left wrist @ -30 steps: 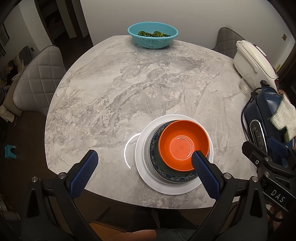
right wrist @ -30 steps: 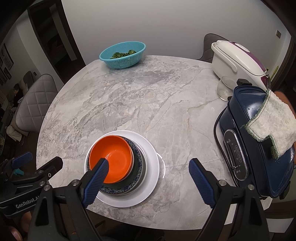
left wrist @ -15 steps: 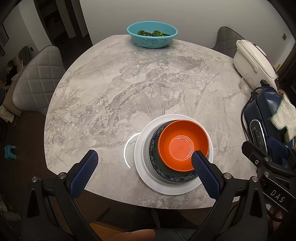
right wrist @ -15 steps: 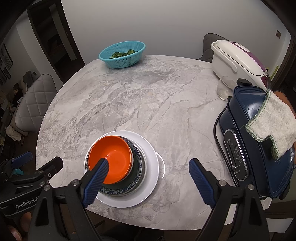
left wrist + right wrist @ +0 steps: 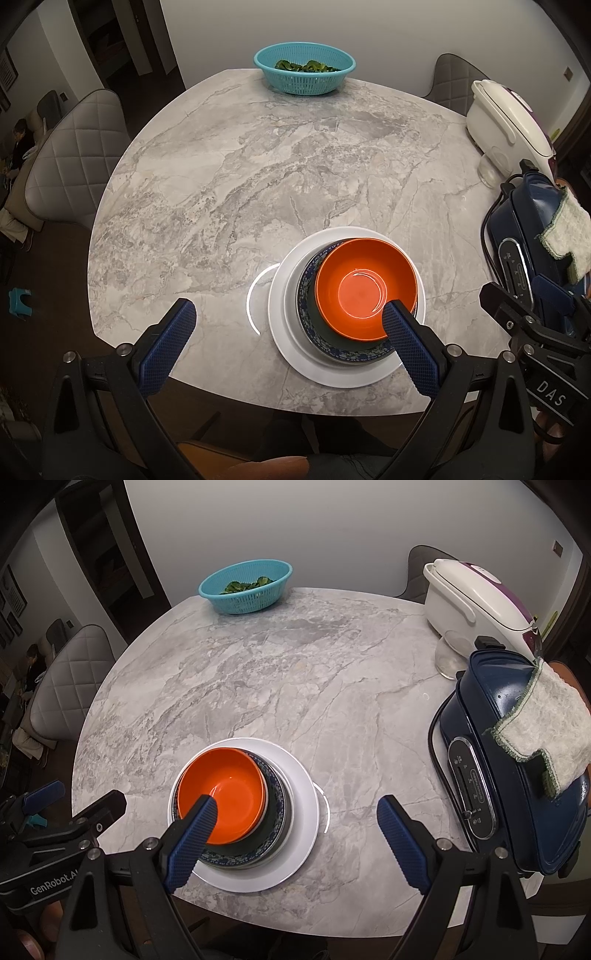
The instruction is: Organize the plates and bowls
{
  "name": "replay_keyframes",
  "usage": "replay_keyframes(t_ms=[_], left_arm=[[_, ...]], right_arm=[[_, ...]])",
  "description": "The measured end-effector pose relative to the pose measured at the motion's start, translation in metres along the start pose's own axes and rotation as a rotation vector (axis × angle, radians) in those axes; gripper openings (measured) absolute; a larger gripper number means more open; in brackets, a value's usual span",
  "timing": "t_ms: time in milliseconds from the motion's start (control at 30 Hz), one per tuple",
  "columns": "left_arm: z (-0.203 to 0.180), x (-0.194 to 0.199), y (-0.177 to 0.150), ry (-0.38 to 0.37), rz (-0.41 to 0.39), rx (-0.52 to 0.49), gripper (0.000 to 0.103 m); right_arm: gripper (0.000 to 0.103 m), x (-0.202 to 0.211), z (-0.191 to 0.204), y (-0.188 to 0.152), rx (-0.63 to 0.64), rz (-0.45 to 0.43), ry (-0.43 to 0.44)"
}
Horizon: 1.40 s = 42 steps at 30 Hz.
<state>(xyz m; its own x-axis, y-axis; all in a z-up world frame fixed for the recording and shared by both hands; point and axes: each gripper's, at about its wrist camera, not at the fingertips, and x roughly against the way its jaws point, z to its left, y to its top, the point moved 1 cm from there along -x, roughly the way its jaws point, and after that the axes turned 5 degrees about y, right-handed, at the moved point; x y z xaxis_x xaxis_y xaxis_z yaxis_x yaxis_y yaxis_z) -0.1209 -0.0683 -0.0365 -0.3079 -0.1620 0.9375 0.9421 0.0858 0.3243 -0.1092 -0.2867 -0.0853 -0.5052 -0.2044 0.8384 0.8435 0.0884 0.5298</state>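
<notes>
Stone, glaze, plastic and cloth

We see a polished grey marble table (image 5: 229, 177), a glossy orange bowl (image 5: 364, 284) on a shiny white plate (image 5: 303, 812), a perforated teal plastic basket (image 5: 304, 74), and a rough cloth (image 5: 546, 731) at right.

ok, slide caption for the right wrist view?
Open right tongs above orange bowl stacked on blue dish and white plate.

Two high wrist views, shared marble table (image 5: 258, 177) (image 5: 295, 686)

Orange bowl (image 5: 221, 794) nested in dark patterned bowl (image 5: 275, 819) on white plate (image 5: 303, 812), marble counter (image 5: 295, 672). Right gripper (image 5: 295, 827) jaws spread wide, empty.
</notes>
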Motion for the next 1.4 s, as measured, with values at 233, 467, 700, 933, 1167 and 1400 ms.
replay_keyframes(t_ms=[233, 467, 700, 933, 1167, 1400], left_arm=[[-0.0001, -0.0016, 0.0008, 0.000, 0.000, -0.003, 0.102], [0.0003, -0.0021, 0.0011, -0.002, 0.001, -0.004, 0.102], [0.0009, -0.0021, 0.0019, -0.002, 0.001, -0.005, 0.102], [0.0011, -0.0020, 0.0022, -0.002, 0.002, -0.005, 0.102], [0.0014, -0.0024, 0.0024, -0.003, 0.002, -0.005, 0.102], [0.0001, -0.0030, 0.0027, -0.002, 0.002, -0.006, 0.102]], right_arm=[[0.090, 0.0006, -0.0002, 0.0004, 0.001, 0.000, 0.000], [0.090, -0.0008, -0.0010, -0.0004, 0.003, 0.001, 0.000], [0.090, -0.0009, -0.0012, -0.0002, 0.003, 0.002, 0.000], [0.090, -0.0014, -0.0015, -0.0001, 0.004, 0.004, 0.001], [0.090, -0.0018, -0.0015, 0.0014, 0.005, 0.004, 0.001], [0.090, -0.0021, -0.0017, 0.0021, 0.005, 0.005, 0.001]])
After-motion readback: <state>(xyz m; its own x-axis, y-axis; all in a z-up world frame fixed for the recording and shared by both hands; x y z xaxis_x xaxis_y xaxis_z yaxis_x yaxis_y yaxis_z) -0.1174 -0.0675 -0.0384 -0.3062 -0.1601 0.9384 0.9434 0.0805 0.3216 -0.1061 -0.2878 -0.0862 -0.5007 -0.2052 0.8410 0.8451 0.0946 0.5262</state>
